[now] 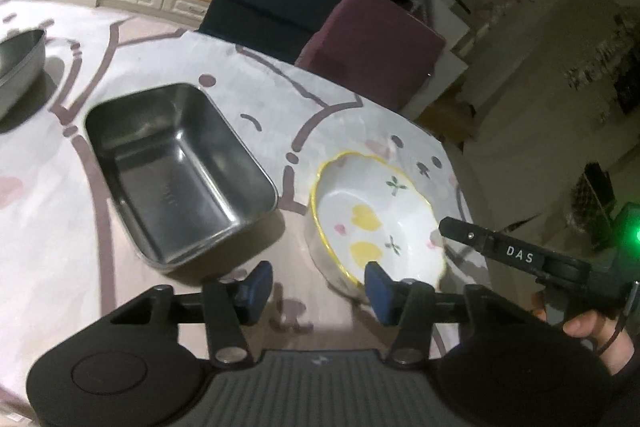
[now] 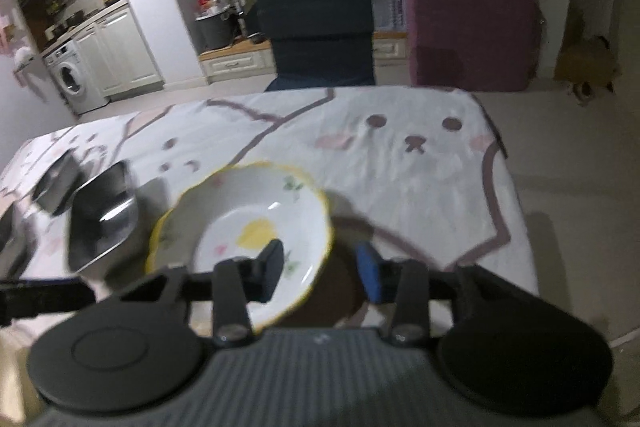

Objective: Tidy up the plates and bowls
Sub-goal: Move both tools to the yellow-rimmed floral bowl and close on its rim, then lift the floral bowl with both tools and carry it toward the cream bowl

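Note:
A white bowl (image 1: 380, 215) with a yellow wavy rim and yellow heart prints sits near the table's corner, also in the right wrist view as the bowl (image 2: 256, 223). My left gripper (image 1: 318, 289) straddles its near rim: one blue pad is inside, the other outside, and neither presses on it. My right gripper (image 2: 320, 271) straddles the opposite rim the same way, with a gap at both pads. A finger (image 1: 472, 237) of the right gripper shows at the bowl's far side. A rectangular steel tray (image 1: 176, 171) stands empty left of the bowl.
A cartoon-print cloth covers the table (image 2: 420, 179), whose edge (image 2: 516, 227) drops off just right of the bowl. Another steel container (image 1: 16, 59) sits further left. A dark blue chair (image 2: 320, 27) and a maroon chair (image 2: 472, 27) stand behind the table.

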